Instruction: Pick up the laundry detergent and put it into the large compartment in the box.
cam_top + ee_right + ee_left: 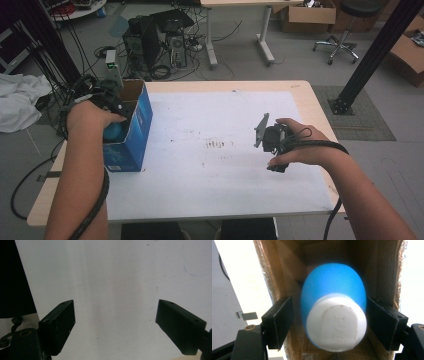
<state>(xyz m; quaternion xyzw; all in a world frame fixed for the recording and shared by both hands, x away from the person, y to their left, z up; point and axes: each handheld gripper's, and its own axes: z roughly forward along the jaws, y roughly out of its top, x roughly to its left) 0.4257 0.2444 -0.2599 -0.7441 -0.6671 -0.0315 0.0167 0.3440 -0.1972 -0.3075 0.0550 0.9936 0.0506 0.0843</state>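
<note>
A blue bottle (334, 285) with a white cap (337, 325) sits inside an open cardboard box (277, 272), cap end toward the camera. My left gripper (330, 315) reaches into the box with its jaws on either side of the bottle. A gap shows between the left jaw and the bottle, and the right jaw stands at the bottle's edge, so the gripper is open. In the high view the left gripper (114, 112) is in the blue box (140, 120) at the table's left edge, with the bottle (114, 132) below the hand. My right gripper (115, 315) stands open over the white table top, nothing between its jaws.
The right gripper (276, 150) hovers right of the middle of the white table (200, 115). Small dark marks (215, 145) dot the table's centre. Beyond the far edge are computer towers (155, 42), cables and a black post (370, 60) on the floor.
</note>
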